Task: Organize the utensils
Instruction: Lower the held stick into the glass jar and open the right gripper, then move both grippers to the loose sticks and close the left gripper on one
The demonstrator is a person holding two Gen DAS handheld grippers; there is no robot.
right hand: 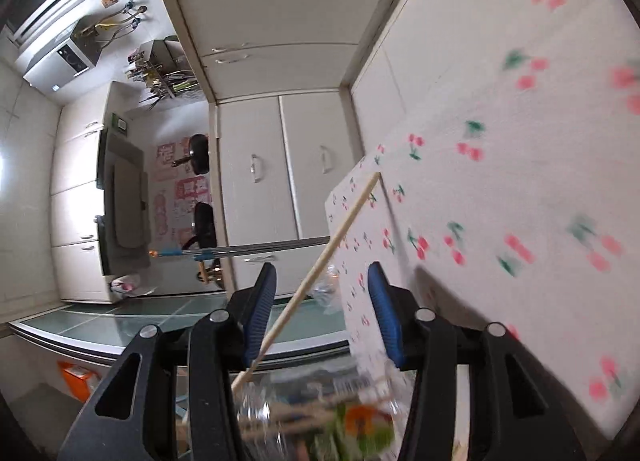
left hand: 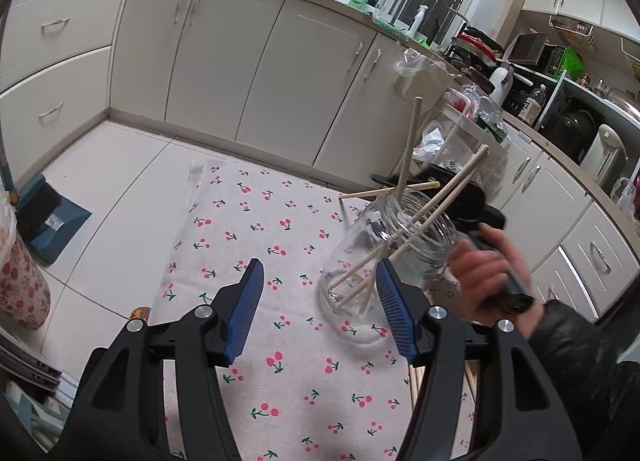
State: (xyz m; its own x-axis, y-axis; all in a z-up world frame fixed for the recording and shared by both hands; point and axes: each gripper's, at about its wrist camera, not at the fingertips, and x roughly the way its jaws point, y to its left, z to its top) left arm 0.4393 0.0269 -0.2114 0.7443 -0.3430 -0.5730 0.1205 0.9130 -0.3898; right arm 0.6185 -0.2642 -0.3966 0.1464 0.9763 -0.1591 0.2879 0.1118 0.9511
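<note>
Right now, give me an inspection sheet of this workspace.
Surface: cherry-print cloth spread over the table.
Job's things: glass jar tilted, several wooden sticks inside; one more stick between the right claw's pads.
Clutter: more sticks lying on the cloth.
Grippers: left claw open beside the jar, holding nothing; right claw with a stick in its gap, grip unclear.
Cables: nothing seen.
Surroundings: cream cabinets, crowded kitchen counter, dustpan on the floor.

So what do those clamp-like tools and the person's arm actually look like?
Each gripper, left and right, is a black plastic frame with cut-out slots and silver round bolts. Its two fingers carry ribbed blue pads. No cables are visible. The person's hand emerges from a shiny black jacket sleeve.
</note>
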